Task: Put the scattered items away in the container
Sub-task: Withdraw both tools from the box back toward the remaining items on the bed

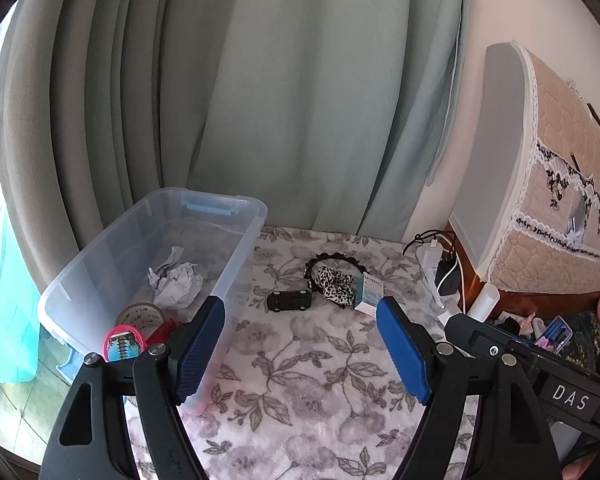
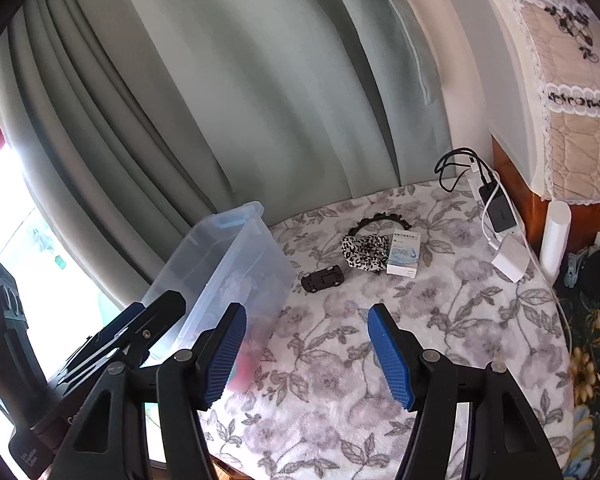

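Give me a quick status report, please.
Left gripper, right gripper open, empty. Black toy car, leopard-print headband, small white box outside clear plastic bin. Path clear.

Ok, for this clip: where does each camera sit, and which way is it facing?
Left wrist: on the left gripper, looking forward and down over the floral cloth at the clear bin, toy car and curtain; its own open blue fingers show, and the right gripper at far right.
Right wrist: on the right gripper, facing the same way from further right; its own open fingers show, and the left gripper at lower left.
Shared: bin, car, leopard headband, small box, chargers.
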